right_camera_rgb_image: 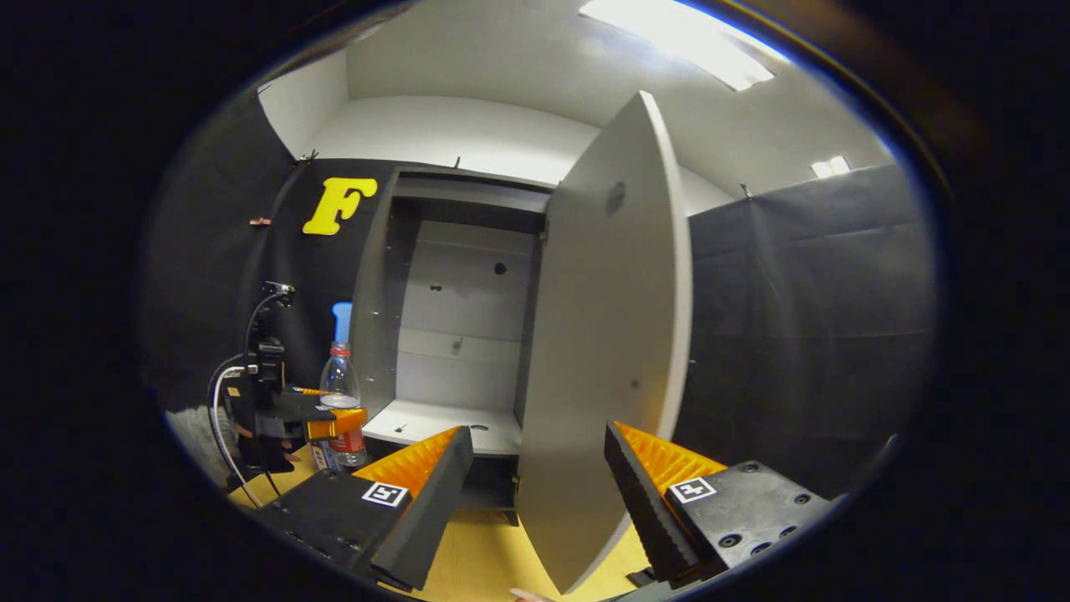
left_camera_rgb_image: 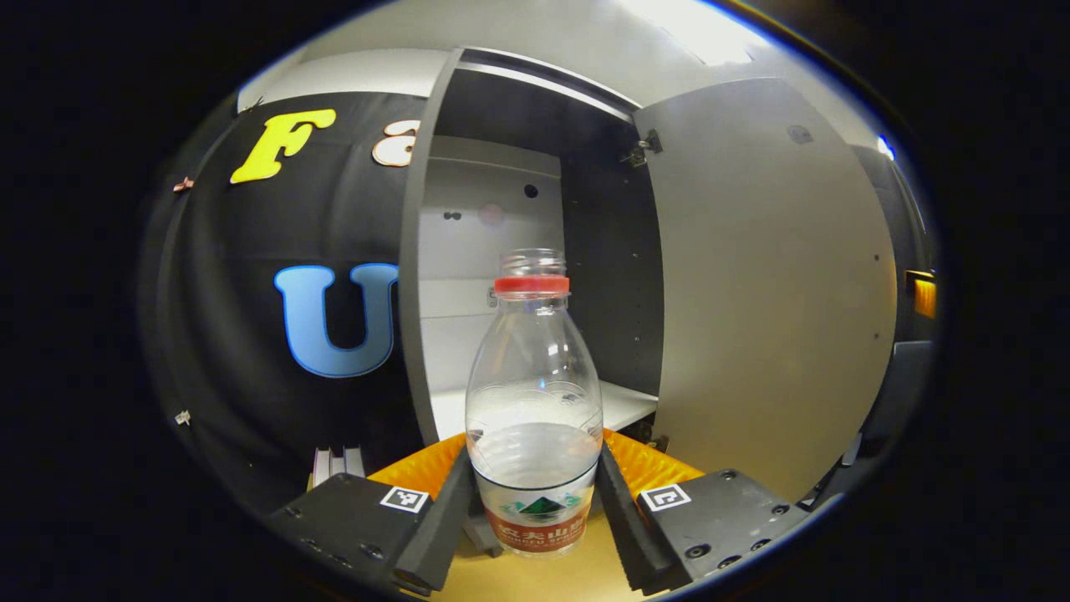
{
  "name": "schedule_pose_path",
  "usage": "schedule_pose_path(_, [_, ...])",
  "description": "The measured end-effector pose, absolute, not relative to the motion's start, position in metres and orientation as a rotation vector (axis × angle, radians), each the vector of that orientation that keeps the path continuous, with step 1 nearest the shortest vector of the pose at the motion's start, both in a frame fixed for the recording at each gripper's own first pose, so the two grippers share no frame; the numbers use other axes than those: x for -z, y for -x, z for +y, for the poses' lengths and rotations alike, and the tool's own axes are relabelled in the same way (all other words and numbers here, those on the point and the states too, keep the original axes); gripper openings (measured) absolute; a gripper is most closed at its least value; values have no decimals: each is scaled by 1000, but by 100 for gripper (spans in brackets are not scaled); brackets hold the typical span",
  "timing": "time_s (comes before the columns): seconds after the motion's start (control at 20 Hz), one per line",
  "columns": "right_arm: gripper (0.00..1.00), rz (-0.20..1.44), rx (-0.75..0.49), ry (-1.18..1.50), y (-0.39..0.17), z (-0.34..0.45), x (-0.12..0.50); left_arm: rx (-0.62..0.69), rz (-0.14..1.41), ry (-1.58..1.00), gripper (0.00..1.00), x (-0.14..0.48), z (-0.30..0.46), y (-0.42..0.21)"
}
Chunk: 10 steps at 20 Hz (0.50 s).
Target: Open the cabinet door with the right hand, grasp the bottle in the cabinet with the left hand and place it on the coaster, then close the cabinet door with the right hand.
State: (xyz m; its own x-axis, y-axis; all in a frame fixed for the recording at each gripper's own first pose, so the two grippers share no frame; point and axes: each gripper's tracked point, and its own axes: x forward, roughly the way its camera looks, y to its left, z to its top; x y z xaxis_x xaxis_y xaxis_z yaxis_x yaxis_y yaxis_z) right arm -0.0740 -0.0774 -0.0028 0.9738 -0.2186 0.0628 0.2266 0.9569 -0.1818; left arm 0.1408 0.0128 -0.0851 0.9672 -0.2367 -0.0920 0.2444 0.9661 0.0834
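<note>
The left gripper [left_camera_rgb_image: 535, 510] has its fingers [left_camera_rgb_image: 443, 518] closed against both sides of the bottle [left_camera_rgb_image: 535, 401], holding it upright. The right gripper [right_camera_rgb_image: 535, 493] has its fingers [right_camera_rgb_image: 644, 502] spread wide, gripping nothing.

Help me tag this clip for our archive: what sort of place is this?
Likely a recording booth staged as a home corner, not a real kitchen: black cloth walls, one open cabinet with its door swung out, a wooden tabletop, and a water bottle.
</note>
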Motion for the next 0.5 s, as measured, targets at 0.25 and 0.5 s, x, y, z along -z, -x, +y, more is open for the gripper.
schedule_pose_path(0.25, [98,9,70,156,24,-28,46,191,48,-128,77,119,32,-100])
schedule_pose_path(0.5, [98,40,2,84,-19,-11,81,144,84,-128,77,182,41,-59])
